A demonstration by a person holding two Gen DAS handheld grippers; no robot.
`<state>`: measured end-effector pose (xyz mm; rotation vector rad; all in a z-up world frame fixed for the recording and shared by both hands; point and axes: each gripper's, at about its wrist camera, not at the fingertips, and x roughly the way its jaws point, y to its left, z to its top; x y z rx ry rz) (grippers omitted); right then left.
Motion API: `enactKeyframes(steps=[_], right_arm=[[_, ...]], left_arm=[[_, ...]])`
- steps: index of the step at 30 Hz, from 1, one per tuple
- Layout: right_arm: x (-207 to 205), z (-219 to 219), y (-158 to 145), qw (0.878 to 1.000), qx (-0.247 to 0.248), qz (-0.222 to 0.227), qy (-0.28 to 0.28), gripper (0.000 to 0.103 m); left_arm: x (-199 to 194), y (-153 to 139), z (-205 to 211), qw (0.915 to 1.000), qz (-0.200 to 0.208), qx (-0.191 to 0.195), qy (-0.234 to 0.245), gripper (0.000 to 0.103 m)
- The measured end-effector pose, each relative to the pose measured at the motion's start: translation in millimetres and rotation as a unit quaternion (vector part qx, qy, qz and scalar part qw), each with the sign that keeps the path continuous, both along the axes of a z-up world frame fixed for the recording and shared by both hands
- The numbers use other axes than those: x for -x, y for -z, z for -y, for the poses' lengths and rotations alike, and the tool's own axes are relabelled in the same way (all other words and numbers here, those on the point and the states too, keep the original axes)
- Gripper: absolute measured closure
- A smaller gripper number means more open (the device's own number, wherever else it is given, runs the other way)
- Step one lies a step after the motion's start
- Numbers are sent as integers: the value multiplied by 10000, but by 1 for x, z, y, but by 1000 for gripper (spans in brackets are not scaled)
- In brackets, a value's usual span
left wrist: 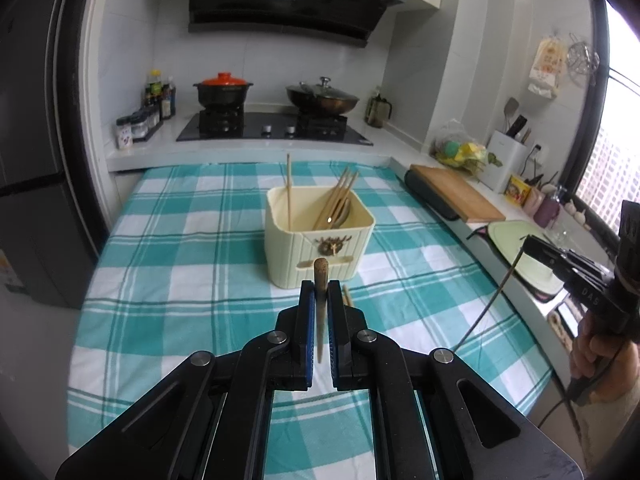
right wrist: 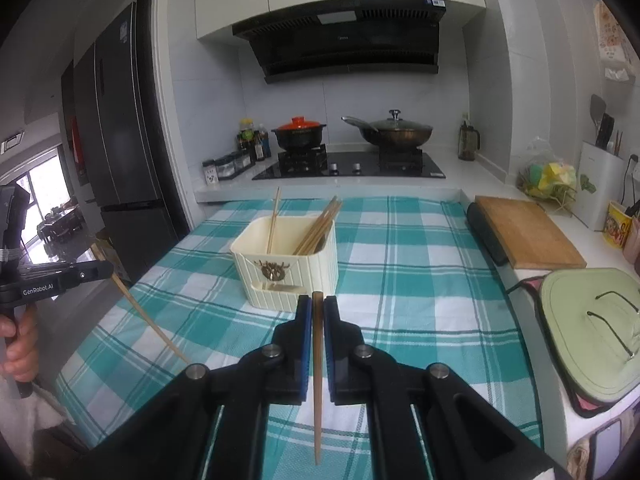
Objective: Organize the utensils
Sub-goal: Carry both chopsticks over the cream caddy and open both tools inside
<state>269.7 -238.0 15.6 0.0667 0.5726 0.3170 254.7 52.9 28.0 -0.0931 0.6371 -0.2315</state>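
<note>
I have a chopstick pinched in each hand: my left gripper is closed down onto one chopstick, whose thick butt end stands up just past the fingertips, and my right gripper is likewise clamped on a second chopstick that hangs down toward the checked cloth. The cream utensil holder sits on the cloth at twelve o'clock from both grippers, near but not touching them, and it already has a lone stick leaning at its eleven o'clock corner and a bundle of chopsticks with what looks like a spoon at its one o'clock side. To do this well I judge I should lift each stick above the rim, tip it closer to upright so the lower end enters first, and aim for the side with the bundle rather than the lone stick, then ease the jaws apart only once the tip is well inside, one hand at a time so the two do not cross. In the left view another stick seems to lie on the cloth just beside my fingertips at four o'clock. Readable writing: "GenRobot.AI" on my left gripper in the right view, and "DA5" on my right gripper in the left view; the hood's labels are too small.
</note>
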Motion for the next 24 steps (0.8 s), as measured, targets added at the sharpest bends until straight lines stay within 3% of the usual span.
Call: enactKeyframes(steps=[6, 16, 20, 24], right_arm=[[-4, -12, -42, 9970, 65, 755, 131, 97], [-88, -18, -104, 9930, -420, 1090, 199, 97], [-124, -24, -115, 9910, -518, 1215, 210, 97], [-166, -30, -103, 9925, -699, 970, 247, 97]], left_arm=[[-13, -39, 1, 9994, 348, 31, 28, 99], [-77, -100, -7, 9965, 809, 86, -203, 99], [-117, -98, -5, 9969, 746, 33, -253, 99], [-157, -79, 0, 9983, 491, -25, -318, 99]])
